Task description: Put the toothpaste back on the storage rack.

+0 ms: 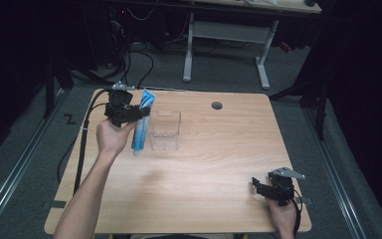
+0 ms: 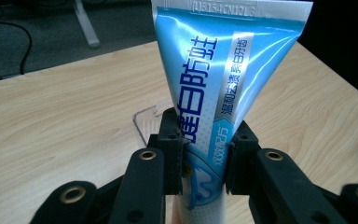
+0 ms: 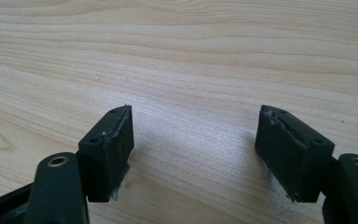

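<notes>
While the left gripper (image 1: 138, 113) is raised above the far left part of the wooden table (image 1: 214, 164), its jaws are clamped on a blue toothpaste tube (image 1: 142, 124), which hangs nearly upright with the crimped flat end up and the white cap end down. Seen from the left gripper view, the tube (image 2: 214, 98) rises between the two black pads, which press on its lower body from both sides; blue and white lettering runs along its length, and the crimped seam sits at the top edge of the picture. A clear plastic container (image 1: 165, 131) stands on the table just beside the tube, on its right in the high view; part of its transparent rim (image 2: 144, 119) also shows behind the left jaw in the left gripper view. Whether the tube's cap touches the table cannot be told. The right gripper (image 1: 267, 188) rests low at the near right corner of the table, well apart from the tube and the container. Its jaws stand wide, and the right gripper view shows bare wood grain (image 3: 191, 56) between the pads (image 3: 116, 149), with nothing held.
</notes>
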Action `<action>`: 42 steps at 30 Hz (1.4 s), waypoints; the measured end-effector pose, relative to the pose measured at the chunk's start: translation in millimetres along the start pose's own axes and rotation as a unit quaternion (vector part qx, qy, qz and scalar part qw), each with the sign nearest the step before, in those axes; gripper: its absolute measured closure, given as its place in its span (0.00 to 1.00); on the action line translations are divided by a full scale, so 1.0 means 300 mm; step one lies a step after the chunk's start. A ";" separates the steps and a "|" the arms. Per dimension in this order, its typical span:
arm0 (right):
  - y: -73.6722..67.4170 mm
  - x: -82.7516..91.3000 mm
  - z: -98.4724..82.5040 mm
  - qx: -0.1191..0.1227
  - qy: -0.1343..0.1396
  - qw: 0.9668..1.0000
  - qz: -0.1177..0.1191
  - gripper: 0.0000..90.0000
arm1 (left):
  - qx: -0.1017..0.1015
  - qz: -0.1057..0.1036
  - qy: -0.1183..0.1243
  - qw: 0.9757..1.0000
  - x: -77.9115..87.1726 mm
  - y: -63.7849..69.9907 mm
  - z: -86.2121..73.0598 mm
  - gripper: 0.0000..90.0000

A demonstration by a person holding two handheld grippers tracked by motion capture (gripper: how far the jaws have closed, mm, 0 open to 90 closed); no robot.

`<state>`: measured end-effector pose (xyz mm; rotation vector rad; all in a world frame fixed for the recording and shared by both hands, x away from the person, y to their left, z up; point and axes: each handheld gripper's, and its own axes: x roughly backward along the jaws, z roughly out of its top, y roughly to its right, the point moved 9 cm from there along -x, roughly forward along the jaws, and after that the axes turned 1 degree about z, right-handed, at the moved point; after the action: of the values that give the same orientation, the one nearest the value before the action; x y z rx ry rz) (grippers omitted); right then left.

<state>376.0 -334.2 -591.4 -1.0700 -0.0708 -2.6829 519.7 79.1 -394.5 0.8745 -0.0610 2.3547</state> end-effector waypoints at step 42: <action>0.002 0.000 0.001 -0.001 0.002 1.000 0.005 0.31 | 0.006 -0.003 0.039 0.999 -0.188 0.041 0.150 0.81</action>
<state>376.3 -334.7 -591.2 -1.0630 -0.0616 -2.6773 572.0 27.9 -391.5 0.7870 -0.0134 2.3829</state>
